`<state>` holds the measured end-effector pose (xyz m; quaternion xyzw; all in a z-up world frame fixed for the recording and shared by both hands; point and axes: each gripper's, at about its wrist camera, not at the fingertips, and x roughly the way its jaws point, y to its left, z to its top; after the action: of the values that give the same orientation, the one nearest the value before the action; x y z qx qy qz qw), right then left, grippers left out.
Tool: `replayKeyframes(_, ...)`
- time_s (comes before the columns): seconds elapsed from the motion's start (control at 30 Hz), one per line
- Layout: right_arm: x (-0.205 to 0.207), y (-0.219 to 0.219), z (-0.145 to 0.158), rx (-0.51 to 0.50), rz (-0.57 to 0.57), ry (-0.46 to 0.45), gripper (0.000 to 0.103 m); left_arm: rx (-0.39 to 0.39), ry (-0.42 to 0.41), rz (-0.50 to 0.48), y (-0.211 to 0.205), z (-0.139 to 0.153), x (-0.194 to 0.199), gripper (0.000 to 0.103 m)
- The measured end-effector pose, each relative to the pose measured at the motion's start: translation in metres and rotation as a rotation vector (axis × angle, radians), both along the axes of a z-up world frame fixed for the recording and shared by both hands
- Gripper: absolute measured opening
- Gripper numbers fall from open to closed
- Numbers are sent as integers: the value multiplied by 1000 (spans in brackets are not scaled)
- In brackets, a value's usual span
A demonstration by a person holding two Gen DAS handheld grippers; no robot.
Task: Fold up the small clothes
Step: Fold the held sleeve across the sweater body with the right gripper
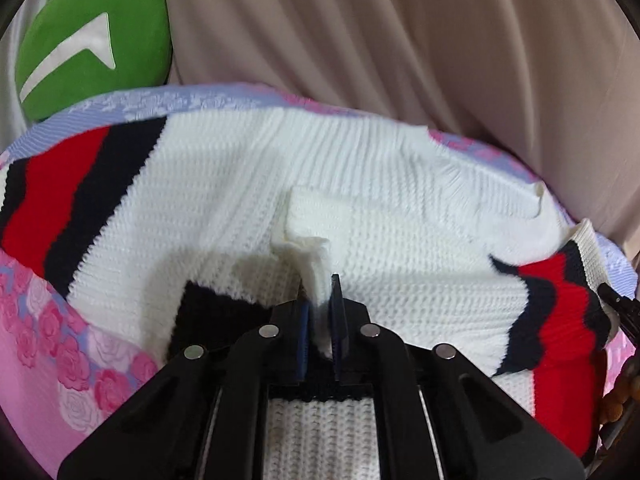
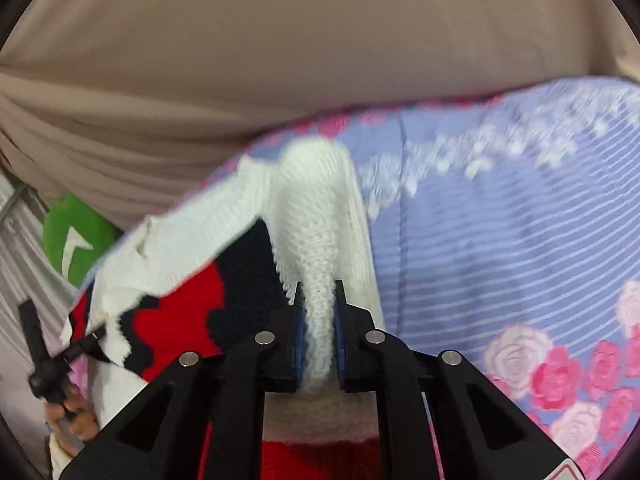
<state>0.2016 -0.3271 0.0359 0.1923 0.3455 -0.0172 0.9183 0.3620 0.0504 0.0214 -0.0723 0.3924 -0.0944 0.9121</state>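
A small white knit sweater (image 1: 360, 184) with red and navy stripes lies spread on a floral bedsheet (image 1: 48, 320). My left gripper (image 1: 319, 300) is shut on a pinched white fold of the sweater near its middle. In the right wrist view my right gripper (image 2: 318, 304) is shut on a ridge of the sweater's (image 2: 316, 216) white knit, with the red and navy striped part hanging to its left. The left gripper (image 2: 40, 344) and the hand holding it show at the far left of the right wrist view.
A green plush cushion (image 1: 88, 52) with a white mark sits at the back left. A beige draped cloth (image 1: 400, 40) hangs behind the bed. The pink and lilac rose-print sheet (image 2: 520, 220) stretches to the right of the sweater.
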Motion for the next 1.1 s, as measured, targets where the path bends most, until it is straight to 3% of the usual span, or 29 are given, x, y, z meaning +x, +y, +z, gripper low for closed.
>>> replayKeyframes(0.07, -13, 5, 16, -60, -27, -63, 13, 13, -19, 5, 1, 2, -4, 11)
replayKeyframes(0.13, -19, 8, 32, -73, -17, -111, 20, 4, 21, 7, 3, -7, -1, 11)
replayKeyframes(0.17, -14, 9, 35, -84, -9, -115, 35, -8, 15, 5, 5, -5, -2, 11)
replayKeyframes(0.2, -4, 9, 36, -99, -11, -97, 66, -16, 12, 6, 5, -5, -3, 15)
replayKeyframes(0.23, 11, 10, 33, -95, -10, -64, 81, -24, 17, 7, 6, -5, -2, 16)
replayKeyframes(0.27, 25, 10, 29, -77, -4, -31, 85, -38, 20, 3, 8, -6, -1, 20)
replayKeyframes(0.33, 53, 9, 14, -48, -14, 36, 84, -75, 14, -9, 12, -6, -2, 34)
replayKeyframes(0.37, 66, 12, 8, -55, -4, 69, 74, -84, 13, -14, 11, -6, -4, 36)
replayKeyframes(0.4, 80, 16, 3, -82, 30, 111, 41, -85, 13, -17, 12, -6, -4, 36)
replayKeyframes(0.43, 85, 21, 0, -97, 54, 133, 19, -81, 13, -19, 12, -6, -4, 36)
replayKeyframes(0.47, 87, 23, 2, -93, 69, 123, 14, -75, 12, -21, 9, -6, -3, 36)
replayKeyframes(0.57, 64, 2, 25, 31, 38, -82, 12, -55, 8, -27, 7, -6, -3, 36)
replayKeyframes(0.6, 63, -12, 20, 64, -17, -88, 12, -50, 10, -29, 5, -6, -3, 36)
replayKeyframes(0.67, 78, -33, -10, 56, -99, 62, 12, -37, 12, -32, 3, -6, -2, 36)
replayKeyframes(0.73, 72, -45, -12, 111, -90, 51, 14, -28, 11, -36, 2, -6, -2, 36)
replayKeyframes(0.83, 42, -49, 9, 124, -90, -10, 22, -70, 12, -52, 6, -7, -2, 46)
replayKeyframes(0.87, 29, -48, 14, 119, -72, -28, 27, -89, 12, -60, 8, -7, -1, 52)
replayKeyframes(0.9, 16, -48, 16, 126, -54, -36, 41, -110, 12, -67, 10, -6, -1, 57)
replayKeyframes(0.97, -6, -47, 12, 160, -15, -25, 59, -125, 13, -77, 9, -6, 0, 63)
replayKeyframes(1.07, -19, -42, -2, 197, 42, 20, 60, -106, 25, -95, -2, -4, 3, 60)
replayKeyframes(1.1, -18, -36, -9, 188, 64, 45, 59, -89, 33, -107, -9, -4, 4, 44)
